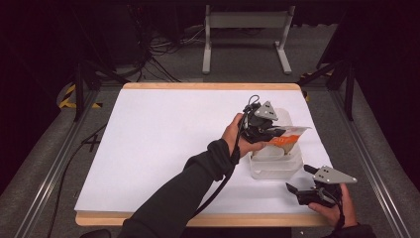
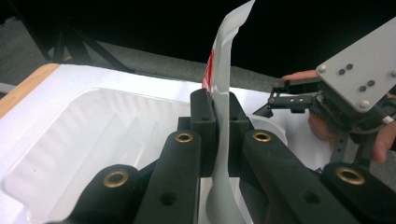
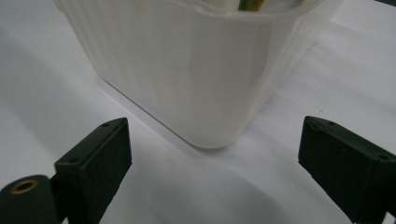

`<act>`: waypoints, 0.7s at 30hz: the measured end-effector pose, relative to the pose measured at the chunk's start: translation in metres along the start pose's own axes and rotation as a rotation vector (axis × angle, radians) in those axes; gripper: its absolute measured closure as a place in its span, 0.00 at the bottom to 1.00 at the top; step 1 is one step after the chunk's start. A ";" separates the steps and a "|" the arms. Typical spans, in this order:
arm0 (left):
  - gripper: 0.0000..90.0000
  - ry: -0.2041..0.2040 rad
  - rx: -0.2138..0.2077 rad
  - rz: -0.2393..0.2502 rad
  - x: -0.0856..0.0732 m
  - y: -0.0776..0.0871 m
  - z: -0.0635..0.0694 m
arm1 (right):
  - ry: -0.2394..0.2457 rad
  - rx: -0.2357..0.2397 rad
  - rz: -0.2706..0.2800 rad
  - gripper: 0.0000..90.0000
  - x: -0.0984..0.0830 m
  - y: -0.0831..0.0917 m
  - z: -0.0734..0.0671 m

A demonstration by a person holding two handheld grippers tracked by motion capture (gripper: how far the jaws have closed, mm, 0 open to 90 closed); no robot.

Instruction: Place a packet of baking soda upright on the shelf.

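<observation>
Two sets of tongs were in use over a white-covered table [image 1: 163,148]. Left tongs [image 1: 275,133] were clamped tight on a white and orange packet [image 1: 292,136], held above a translucent ribbed plastic tub [image 1: 277,166] near the table's right edge. Right tongs [image 1: 302,179] sat just beside the tub's near corner, spread wide and empty, resting low by the table. Beyond the table stood a grey metal frame [image 1: 245,37] and floor cables [image 1: 158,54]. The hand and packet hid the tub's contents; the packet's print was unreadable.
</observation>
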State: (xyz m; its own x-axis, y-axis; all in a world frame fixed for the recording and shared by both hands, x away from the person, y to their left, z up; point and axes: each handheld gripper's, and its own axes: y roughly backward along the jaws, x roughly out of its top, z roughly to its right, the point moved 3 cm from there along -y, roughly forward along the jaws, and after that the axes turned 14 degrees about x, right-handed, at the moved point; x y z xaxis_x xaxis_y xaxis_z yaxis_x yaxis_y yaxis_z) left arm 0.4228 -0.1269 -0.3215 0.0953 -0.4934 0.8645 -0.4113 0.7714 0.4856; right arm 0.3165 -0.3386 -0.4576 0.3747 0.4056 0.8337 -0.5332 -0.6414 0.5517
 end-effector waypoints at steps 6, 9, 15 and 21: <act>0.94 -0.010 0.016 -0.009 0.000 0.005 -0.004 | 0.001 0.002 -0.001 0.11 0.000 0.000 0.000; 0.90 -0.018 0.020 -0.006 0.000 0.009 -0.006 | 0.001 0.002 0.000 0.11 0.000 0.000 0.000; 0.80 -0.078 0.059 -0.026 -0.002 0.016 -0.008 | 0.003 0.002 -0.005 0.11 0.000 0.000 0.000; 0.65 -0.173 0.106 -0.076 -0.009 0.023 -0.008 | 0.003 0.001 -0.004 0.11 0.000 0.000 0.000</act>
State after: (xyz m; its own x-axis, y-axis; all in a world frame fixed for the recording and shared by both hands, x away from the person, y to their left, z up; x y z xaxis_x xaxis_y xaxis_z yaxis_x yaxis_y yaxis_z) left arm 0.4203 -0.1017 -0.3171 -0.0235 -0.6170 0.7866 -0.5025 0.6875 0.5242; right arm 0.3162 -0.3383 -0.4580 0.3747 0.4104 0.8313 -0.5310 -0.6400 0.5553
